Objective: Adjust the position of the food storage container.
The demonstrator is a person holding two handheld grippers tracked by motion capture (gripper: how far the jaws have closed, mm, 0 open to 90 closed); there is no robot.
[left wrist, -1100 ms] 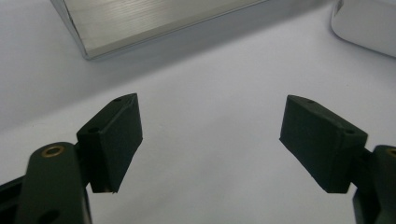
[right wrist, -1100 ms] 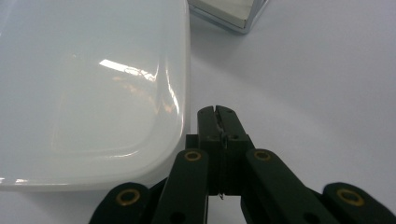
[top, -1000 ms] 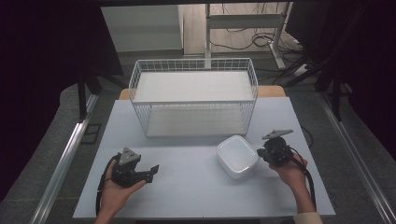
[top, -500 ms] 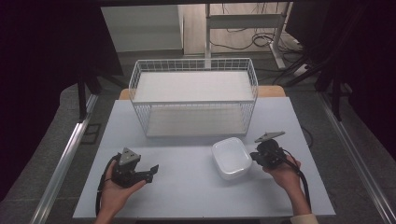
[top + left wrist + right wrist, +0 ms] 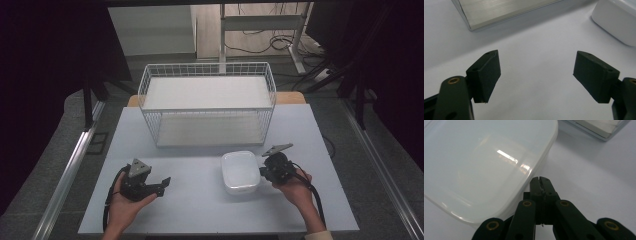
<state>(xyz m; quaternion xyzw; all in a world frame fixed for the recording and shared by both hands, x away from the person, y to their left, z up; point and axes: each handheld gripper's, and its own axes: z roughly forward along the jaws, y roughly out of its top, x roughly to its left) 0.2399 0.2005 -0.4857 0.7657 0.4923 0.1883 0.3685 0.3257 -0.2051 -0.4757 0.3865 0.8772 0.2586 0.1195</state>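
A white, lidded plastic container lies on the white table, right of the middle. My right gripper is shut with nothing between its jaws, and its tip presses against the container's right side. My left gripper rests in a hand at the front left, jaws wide open and holding nothing. In the left gripper view that gripper points across bare table toward the container's corner.
A white wire basket stands at the back of the table, its base showing as a metal-edged slab in the left gripper view. Cables run from both grippers toward the table's front edge. Dark floor and rails flank the table.
The right gripper has moved left and slightly toward the front, and the container has slid left with it. The left gripper has stayed put.
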